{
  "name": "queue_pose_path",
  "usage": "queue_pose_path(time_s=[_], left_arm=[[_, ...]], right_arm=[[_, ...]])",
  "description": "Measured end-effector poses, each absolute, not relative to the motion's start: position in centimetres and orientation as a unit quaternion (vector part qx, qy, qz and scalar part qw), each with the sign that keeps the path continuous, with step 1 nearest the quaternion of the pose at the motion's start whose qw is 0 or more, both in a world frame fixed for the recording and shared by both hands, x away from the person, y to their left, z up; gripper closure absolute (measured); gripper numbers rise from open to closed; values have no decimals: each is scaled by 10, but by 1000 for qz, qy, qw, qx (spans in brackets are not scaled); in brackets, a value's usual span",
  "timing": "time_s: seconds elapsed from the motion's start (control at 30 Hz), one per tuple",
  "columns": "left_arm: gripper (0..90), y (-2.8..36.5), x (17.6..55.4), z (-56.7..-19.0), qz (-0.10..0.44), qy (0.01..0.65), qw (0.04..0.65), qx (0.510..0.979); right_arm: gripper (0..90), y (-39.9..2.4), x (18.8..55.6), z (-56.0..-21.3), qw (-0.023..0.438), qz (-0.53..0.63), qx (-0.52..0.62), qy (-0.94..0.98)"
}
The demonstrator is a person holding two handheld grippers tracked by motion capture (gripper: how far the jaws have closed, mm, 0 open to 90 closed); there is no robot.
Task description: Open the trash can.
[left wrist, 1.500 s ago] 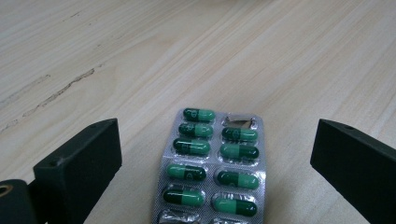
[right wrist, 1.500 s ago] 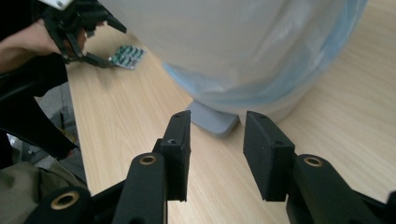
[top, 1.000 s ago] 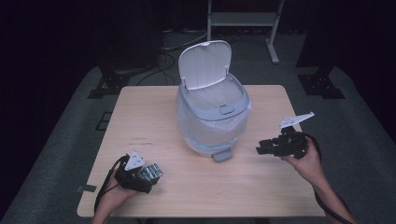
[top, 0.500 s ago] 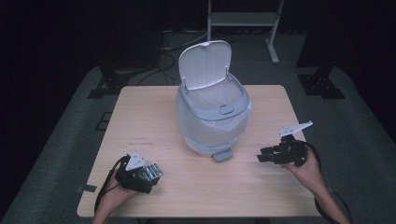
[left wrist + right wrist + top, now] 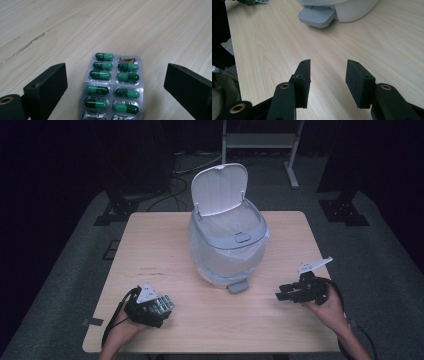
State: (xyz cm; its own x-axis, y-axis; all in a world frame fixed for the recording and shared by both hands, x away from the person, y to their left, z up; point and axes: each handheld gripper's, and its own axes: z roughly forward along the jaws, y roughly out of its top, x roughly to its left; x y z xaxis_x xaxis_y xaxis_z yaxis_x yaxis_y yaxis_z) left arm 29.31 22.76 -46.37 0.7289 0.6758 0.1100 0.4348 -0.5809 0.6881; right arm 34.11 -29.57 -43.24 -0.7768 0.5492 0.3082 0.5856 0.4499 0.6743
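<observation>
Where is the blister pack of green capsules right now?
The blister pack lies flat on the table between the left gripper's open fingers, near-left of the bin.

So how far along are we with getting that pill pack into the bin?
Done: the pedal bin stands with its lid up. In hand: the blister pack lies flat on the table between the left gripper's open jaws, not clamped yet. The right gripper is open and empty, facing the pedal. Left: grip, lift, drop it in.

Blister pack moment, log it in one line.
blister pack: on table, between open left gripper fingers | right gripper: open, empty | bin: lid up
</observation>
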Motion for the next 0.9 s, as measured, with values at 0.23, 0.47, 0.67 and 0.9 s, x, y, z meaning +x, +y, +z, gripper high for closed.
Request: queue_pose_path(time_s=[0.23, 0.47, 0.67, 0.9], left_arm=[[81, 228, 295, -468, 180, 316, 316, 876], [195, 231, 296, -469, 168, 321, 313, 878], [332, 231, 295, -467, 167, 320, 317, 877], [333, 231, 297, -461, 160, 323, 324, 874]], right_arm=[[533, -297, 339, -439, 26, -403, -332, -853], [516, -297, 336, -443, 24, -404, -329, -853], [501, -296, 334, -446, 25, -404, -328, -853], [485, -296, 334, -446, 25, -404, -325, -855]])
